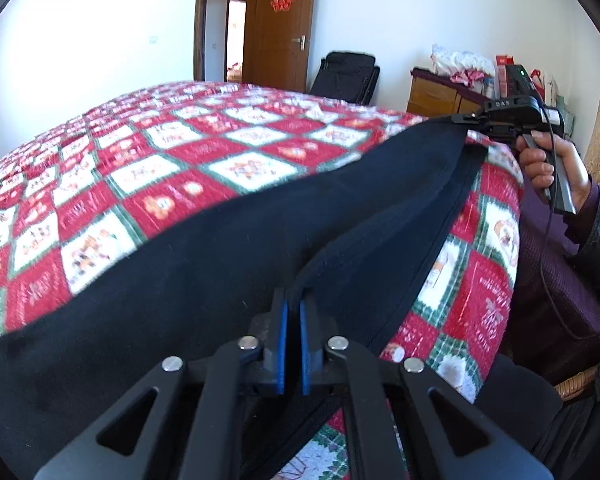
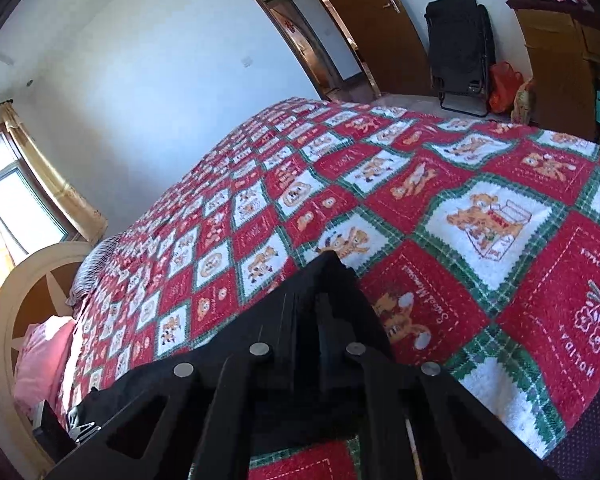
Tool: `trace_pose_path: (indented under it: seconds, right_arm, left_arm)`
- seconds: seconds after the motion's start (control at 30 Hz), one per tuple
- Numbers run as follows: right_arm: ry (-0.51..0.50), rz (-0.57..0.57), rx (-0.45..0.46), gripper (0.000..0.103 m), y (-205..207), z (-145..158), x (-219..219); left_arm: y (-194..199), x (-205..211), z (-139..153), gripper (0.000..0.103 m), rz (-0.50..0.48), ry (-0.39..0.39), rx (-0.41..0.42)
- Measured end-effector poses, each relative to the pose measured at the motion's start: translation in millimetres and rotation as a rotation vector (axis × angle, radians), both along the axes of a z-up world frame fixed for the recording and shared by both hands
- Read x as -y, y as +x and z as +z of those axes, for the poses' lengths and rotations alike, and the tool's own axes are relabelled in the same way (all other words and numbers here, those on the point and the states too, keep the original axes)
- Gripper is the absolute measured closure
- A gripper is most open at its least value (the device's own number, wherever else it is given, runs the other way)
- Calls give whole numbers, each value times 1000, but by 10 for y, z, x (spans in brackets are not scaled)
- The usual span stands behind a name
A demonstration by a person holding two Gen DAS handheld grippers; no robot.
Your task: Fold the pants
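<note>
Black pants [image 1: 228, 248] lie stretched along the near edge of the bed, over a red, white and green patchwork blanket [image 1: 172, 152]. My left gripper [image 1: 293, 300] is shut on a fold of the pants, its blue pads pressed on the cloth. My right gripper [image 1: 466, 118] shows in the left wrist view at the far right, shut on the other end of the pants and holding it taut. In the right wrist view the right gripper [image 2: 324, 276] is draped in black cloth [image 2: 332, 280], its fingers mostly hidden.
The blanket [image 2: 440, 184] covers the whole bed. A wooden headboard [image 2: 24, 280] and pink pillow [image 2: 40, 356] are at the left. A black folded chair [image 1: 346, 76], wooden cabinet [image 1: 436, 96] and open door [image 1: 280, 28] stand beyond the bed. The person's body [image 1: 572, 280] is at right.
</note>
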State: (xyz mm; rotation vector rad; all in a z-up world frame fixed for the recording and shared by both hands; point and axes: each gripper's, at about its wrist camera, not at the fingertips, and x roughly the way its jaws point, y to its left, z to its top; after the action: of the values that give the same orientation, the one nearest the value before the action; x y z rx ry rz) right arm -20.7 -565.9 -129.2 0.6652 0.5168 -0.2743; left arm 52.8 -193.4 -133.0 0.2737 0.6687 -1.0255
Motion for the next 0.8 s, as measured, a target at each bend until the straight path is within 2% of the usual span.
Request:
trace_pose_path:
  seconds: [0.13,0.27,0.43,0.47,0.53,0.57,0.6,0.67,0.73,0.8]
  right_arm:
    - [-77,18,-22,95,-178,106,-107]
    - [-91,30,-95,95,-282,-102,-88]
    - [-69,1,-76,92,-237,-195,27]
    - [-70,-10,-82,88,-224,-188,42]
    - [-50,-49,-99,67,-252,-154,111]
    - [-35,-71,-92,52,-300,-121,165]
    - [-30,-91,-74,49,-345,-68,207]
    - [-27,-112,-47,49,-384,27,286]
    - [-21,-100,-31,49,-326,99,337]
    - [-24,-53,-63,49,-130,110,347]
  left_arm:
    - [-99,-74,29,97,-48,1,7]
    - [-207,-37,-142,97,-76,38,-5]
    - [-247,11,-188,97,-86,50,-5]
    - [-262,9,-189,97,-88,53,0]
    - [-275,-4,-192,93,-81,52,6]
    - [-288,-14,-192,93,-85,49,3]
    - [-314,-24,-186,89,-89,47,13]
    - [-386,-47,-161,75,-96,51,49]
    - [-476,-112,-101,50,-101,32,97]
    - [-526,-195,-40,40,-95,9,131]
